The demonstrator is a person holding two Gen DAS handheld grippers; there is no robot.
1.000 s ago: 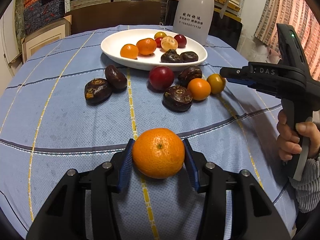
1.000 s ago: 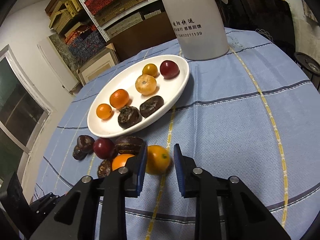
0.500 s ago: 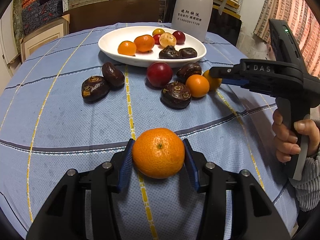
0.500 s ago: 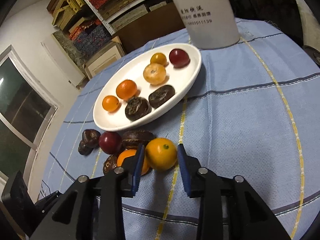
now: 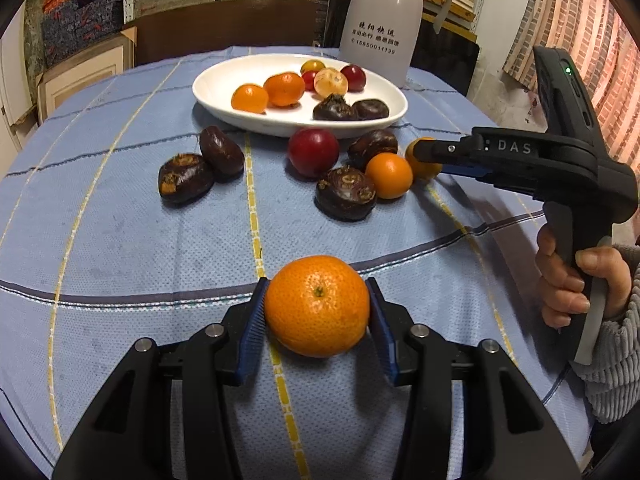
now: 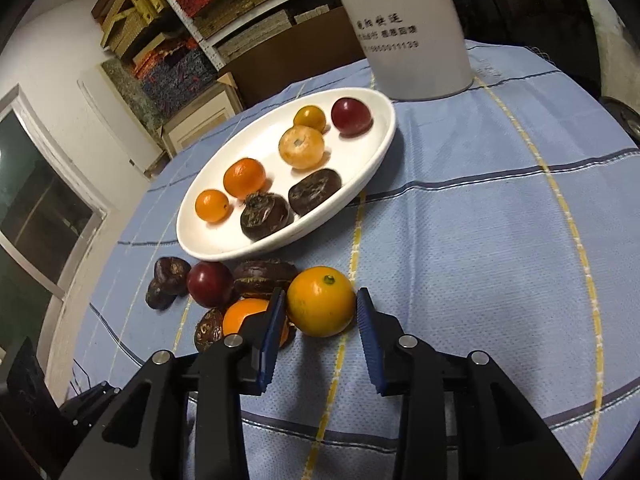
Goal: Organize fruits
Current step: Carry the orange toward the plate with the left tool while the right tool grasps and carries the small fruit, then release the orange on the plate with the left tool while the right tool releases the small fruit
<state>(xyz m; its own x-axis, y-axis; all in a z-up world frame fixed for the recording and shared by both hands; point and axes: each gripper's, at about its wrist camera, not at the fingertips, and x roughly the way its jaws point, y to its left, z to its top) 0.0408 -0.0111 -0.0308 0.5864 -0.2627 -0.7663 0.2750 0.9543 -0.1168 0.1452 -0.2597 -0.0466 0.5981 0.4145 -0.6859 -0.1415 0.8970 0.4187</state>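
The left gripper holds a big orange tight. The right gripper has its jaws loosely around a small orange.

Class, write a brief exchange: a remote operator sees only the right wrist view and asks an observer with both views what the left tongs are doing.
Operator: What are the left tongs doing?
Observer: The left tongs are shut on a large mandarin.
Operator: Is it near the plate?
Observer: No, it is well short of the white plate, with a stretch of blue tablecloth between them.
Operator: Who holds my tool?
Observer: A hand in a grey ribbed sleeve grips the handle of the right tongs.
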